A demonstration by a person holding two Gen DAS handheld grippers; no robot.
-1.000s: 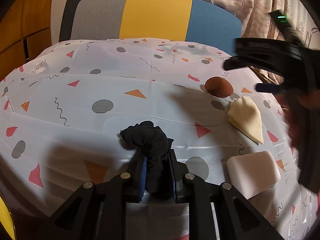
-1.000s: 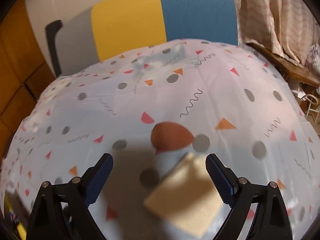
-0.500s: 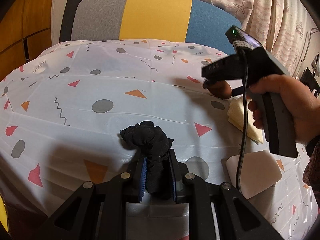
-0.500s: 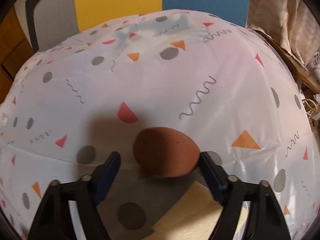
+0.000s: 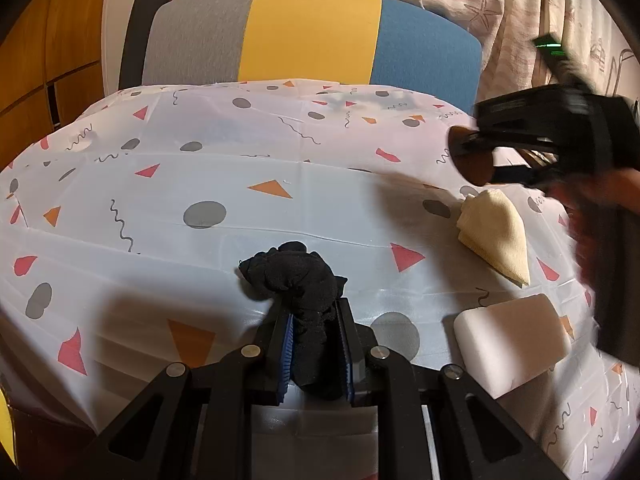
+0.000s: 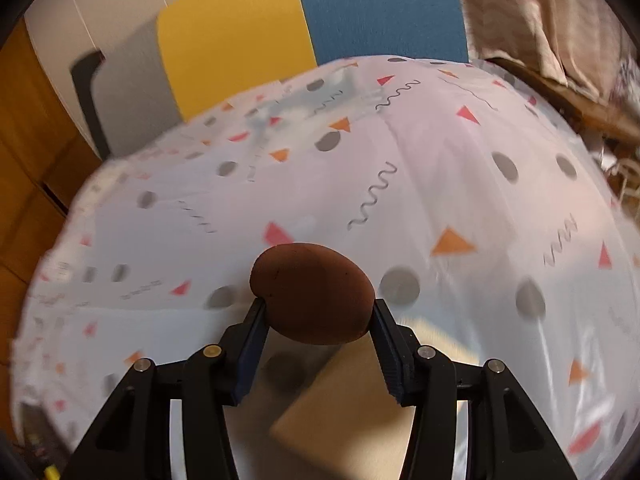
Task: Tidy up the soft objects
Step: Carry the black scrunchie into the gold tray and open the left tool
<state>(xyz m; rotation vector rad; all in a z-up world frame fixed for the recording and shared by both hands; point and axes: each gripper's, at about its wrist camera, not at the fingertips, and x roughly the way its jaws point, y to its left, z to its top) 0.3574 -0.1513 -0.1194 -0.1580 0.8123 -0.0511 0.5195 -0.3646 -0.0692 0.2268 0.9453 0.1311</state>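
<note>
My left gripper [image 5: 314, 316] is shut on a crumpled black sock [image 5: 298, 280] that rests low on the patterned tablecloth [image 5: 240, 184]. My right gripper [image 6: 316, 312] is shut on a brown egg-shaped sponge [image 6: 314, 292] and holds it above the table; in the left wrist view the same sponge [image 5: 470, 160] hangs in that gripper at the right, off the cloth. A folded cream cloth [image 5: 498, 232] lies below it, and shows blurred under the sponge in the right wrist view [image 6: 352, 408]. A white foam block [image 5: 512, 342] lies at the front right.
A chair back in grey, yellow and blue [image 5: 312, 36] stands behind the table. A curtain [image 5: 500, 4] hangs at the back right. Wooden cabinets [image 5: 52, 60] are at the left. The table's right edge [image 6: 600, 184] drops off near wooden furniture.
My right gripper has closed on the brown sponge and lifted it off the table. The left gripper holds the black sock in the same place.
</note>
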